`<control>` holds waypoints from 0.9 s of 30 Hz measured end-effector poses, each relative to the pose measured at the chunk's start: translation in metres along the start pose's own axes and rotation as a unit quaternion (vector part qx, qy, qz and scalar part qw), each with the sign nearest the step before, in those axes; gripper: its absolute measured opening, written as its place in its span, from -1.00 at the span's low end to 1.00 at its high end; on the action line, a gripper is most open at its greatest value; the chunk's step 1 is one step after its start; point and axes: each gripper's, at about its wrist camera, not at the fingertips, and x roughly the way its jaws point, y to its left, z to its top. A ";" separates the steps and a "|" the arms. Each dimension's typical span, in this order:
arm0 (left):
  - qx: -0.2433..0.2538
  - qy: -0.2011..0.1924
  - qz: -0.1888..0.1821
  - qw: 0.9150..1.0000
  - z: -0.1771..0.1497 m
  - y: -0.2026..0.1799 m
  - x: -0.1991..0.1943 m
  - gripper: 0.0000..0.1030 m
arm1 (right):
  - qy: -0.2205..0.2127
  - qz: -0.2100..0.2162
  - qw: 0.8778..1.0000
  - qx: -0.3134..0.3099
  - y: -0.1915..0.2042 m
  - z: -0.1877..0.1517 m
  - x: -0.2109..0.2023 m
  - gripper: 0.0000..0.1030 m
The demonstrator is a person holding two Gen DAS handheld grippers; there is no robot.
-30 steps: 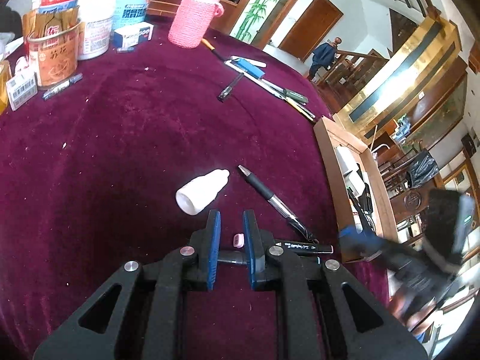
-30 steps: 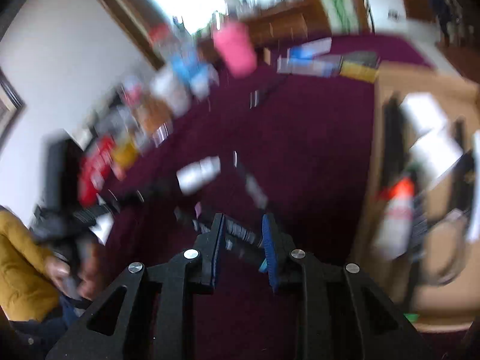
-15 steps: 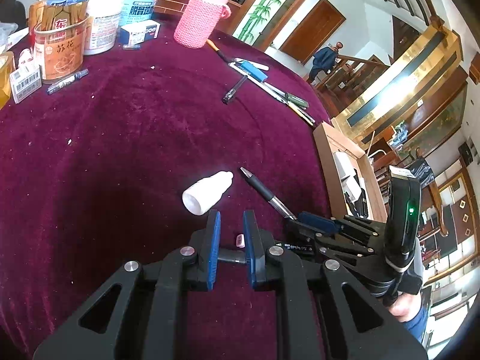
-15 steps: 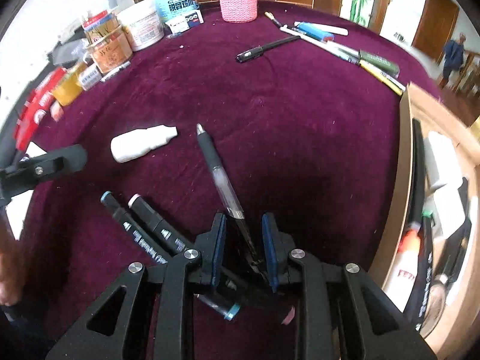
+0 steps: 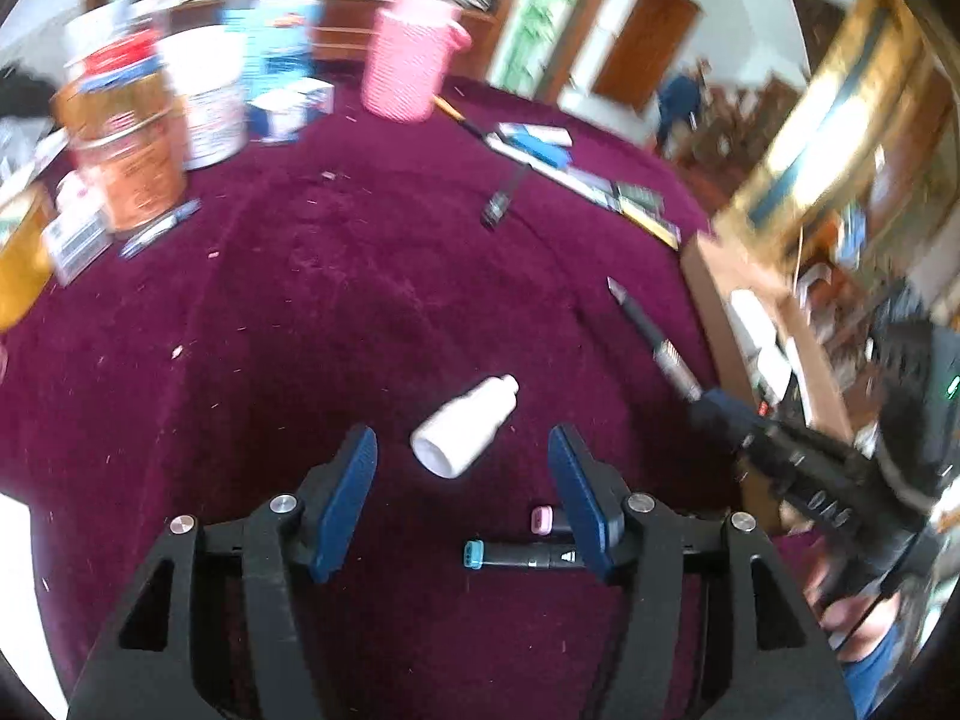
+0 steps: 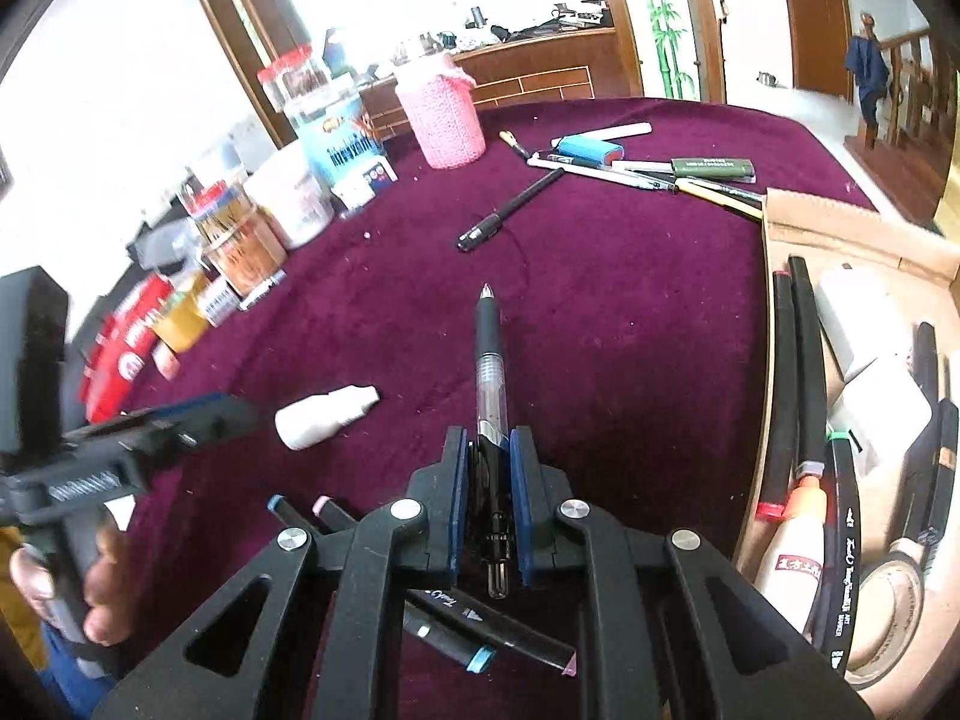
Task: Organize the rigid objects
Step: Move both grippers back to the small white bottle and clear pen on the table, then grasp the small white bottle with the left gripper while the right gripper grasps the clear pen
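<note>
My right gripper (image 6: 487,450) is shut on a black gel pen (image 6: 489,354) and holds it off the maroon cloth, tip pointing away. The pen (image 5: 651,339) and that gripper (image 5: 714,405) also show at the right of the left wrist view. My left gripper (image 5: 462,468) is open, its jaws on either side of a small white bottle (image 5: 465,426) that lies on the cloth; the bottle (image 6: 324,417) also shows in the right wrist view. Two black markers (image 5: 525,552) lie under the left gripper's right finger.
A cardboard box (image 6: 852,228) at the right holds pens, markers, tape and a glue bottle. Loose pens and a blue eraser (image 6: 591,150) lie at the far side. A pink knitted cup (image 6: 441,117), jars and tins (image 6: 240,240) stand at the left back.
The right gripper has shut on the gel pen and lifted it off the cloth. The left gripper has opened wide and now frames the white bottle.
</note>
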 end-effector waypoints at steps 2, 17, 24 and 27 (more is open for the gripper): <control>0.036 0.020 0.021 0.999 0.005 -0.010 0.009 0.13 | -0.004 0.012 1.000 0.010 -0.004 -0.001 -0.004 -0.77; 0.100 0.061 0.065 0.991 0.007 -0.018 0.049 -0.45 | -0.009 0.037 0.998 0.039 -0.013 -0.005 -0.008 -0.76; 0.108 0.061 0.076 0.989 -0.002 -0.026 0.053 -0.52 | -0.004 0.036 0.999 0.040 -0.013 -0.005 -0.004 -0.76; 0.102 0.058 0.072 0.991 -0.001 -0.024 0.052 -0.52 | -0.002 0.038 0.998 0.044 -0.014 -0.005 -0.003 -0.76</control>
